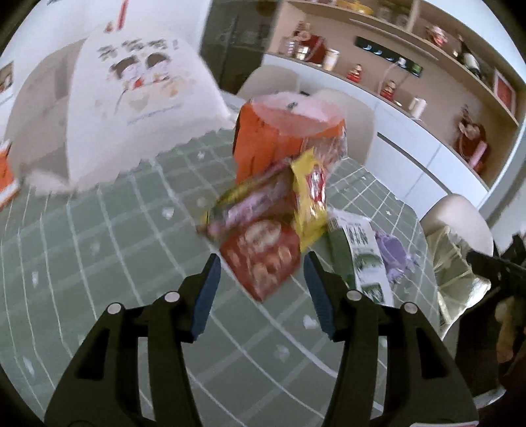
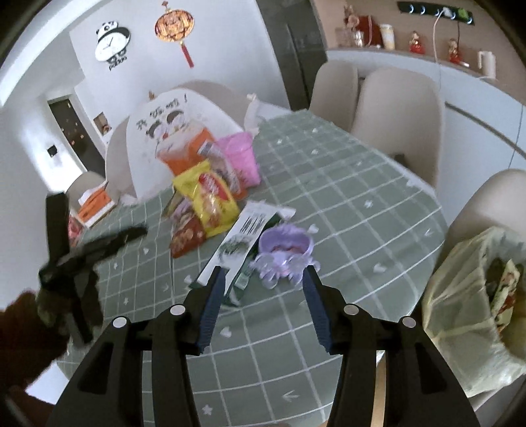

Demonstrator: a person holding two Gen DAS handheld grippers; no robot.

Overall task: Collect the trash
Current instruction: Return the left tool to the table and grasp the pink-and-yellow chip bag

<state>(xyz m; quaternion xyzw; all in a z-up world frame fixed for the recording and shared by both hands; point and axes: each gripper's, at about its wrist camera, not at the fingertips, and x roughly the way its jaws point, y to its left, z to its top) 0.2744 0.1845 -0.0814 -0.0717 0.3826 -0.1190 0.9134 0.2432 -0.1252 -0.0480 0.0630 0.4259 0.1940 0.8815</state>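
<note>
Wrappers and packets heaped near the middle of a round table [image 2: 361, 184] under a green checked cloth: a yellow snack bag [image 2: 210, 200] leaning on an orange carton [image 1: 259, 144], a red biscuit packet [image 1: 263, 259] lying flat in front of it, a pink-and-gold wrapper [image 1: 246, 200] across the top of that packet, and a long white-and-green box [image 2: 246, 236] flat on the cloth just beside a crumpled purple wrapper [image 2: 282, 253]. Pink cup [image 2: 240, 157] behind the yellow bag, beside the carton. White mesh food cover [image 2: 171, 131] with a cartoon print standing farther back on the table. Pale bag [image 2: 460, 295] hanging open at the table's near right edge, with some rubbish already inside. Left gripper [image 1: 259, 272]: jaws spread, nothing between the pads, hovering over the cloth with the red packet's near corner just ahead of the tips. Right gripper [image 2: 264, 279]: jaws spread wide, empty, poised above the cloth with the purple wrapper and the end of the white-and-green box just beyond its tips. Cream chairs [image 2: 394, 111] ranged round the far side. Panda clock [image 2: 111, 42] and a red-tasselled ornament [image 2: 174, 26] on the white wall behind.
</note>
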